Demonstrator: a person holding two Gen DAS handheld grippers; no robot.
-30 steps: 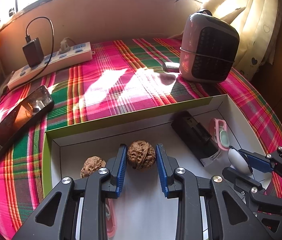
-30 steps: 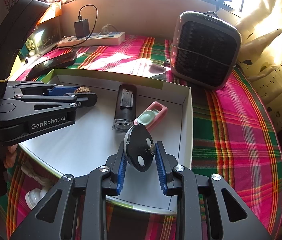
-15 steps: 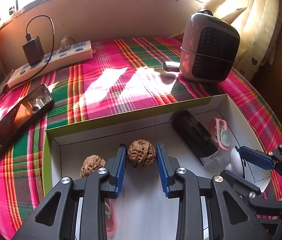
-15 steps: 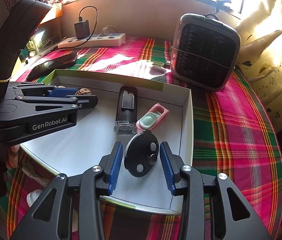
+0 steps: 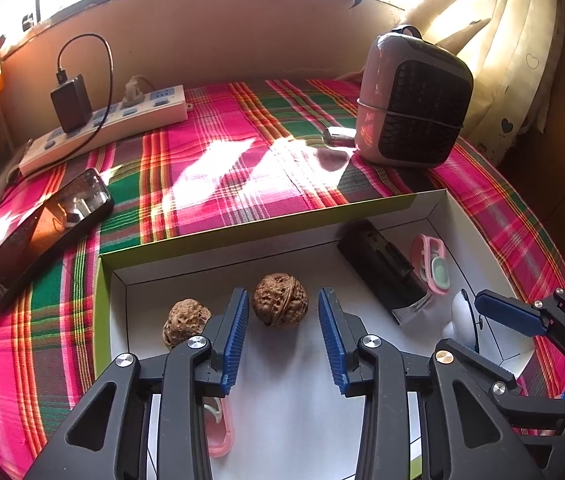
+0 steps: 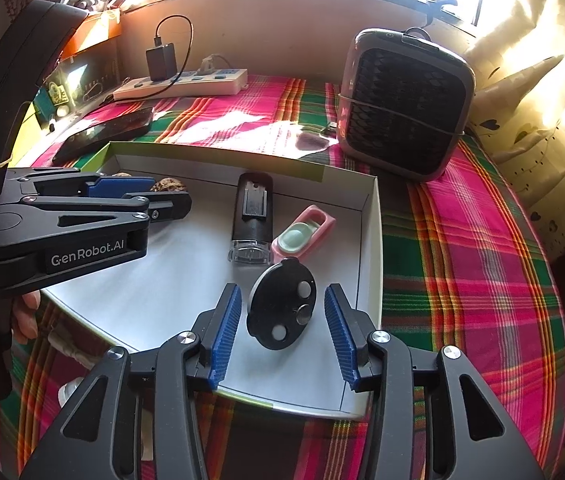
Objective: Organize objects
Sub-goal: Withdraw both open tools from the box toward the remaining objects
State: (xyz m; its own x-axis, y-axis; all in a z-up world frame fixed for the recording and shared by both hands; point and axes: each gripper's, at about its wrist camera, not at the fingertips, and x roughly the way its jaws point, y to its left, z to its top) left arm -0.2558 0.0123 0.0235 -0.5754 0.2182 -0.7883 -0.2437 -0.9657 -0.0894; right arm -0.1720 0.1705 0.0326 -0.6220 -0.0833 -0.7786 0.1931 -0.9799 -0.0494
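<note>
The black disc [image 6: 281,305] now lies free in the near right corner of the white box [image 6: 371,216], since our right tool [image 6: 280,322] has spread its jaws off it. Further in, our left tool [image 5: 282,320] has also opened around the walnut [image 5: 279,299], which rests near the box's left edge beside a second walnut [image 5: 186,320]. We judge both placements finished.

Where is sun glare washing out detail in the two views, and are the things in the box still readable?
Left wrist view: windows blown out, bright patches on the cloth, a reflection on the phone; the walnut inside the box is sharp. Right wrist view: curtain overexposed; the black disc and pink case are clear. Fisheye bending at the edges of both.
</note>
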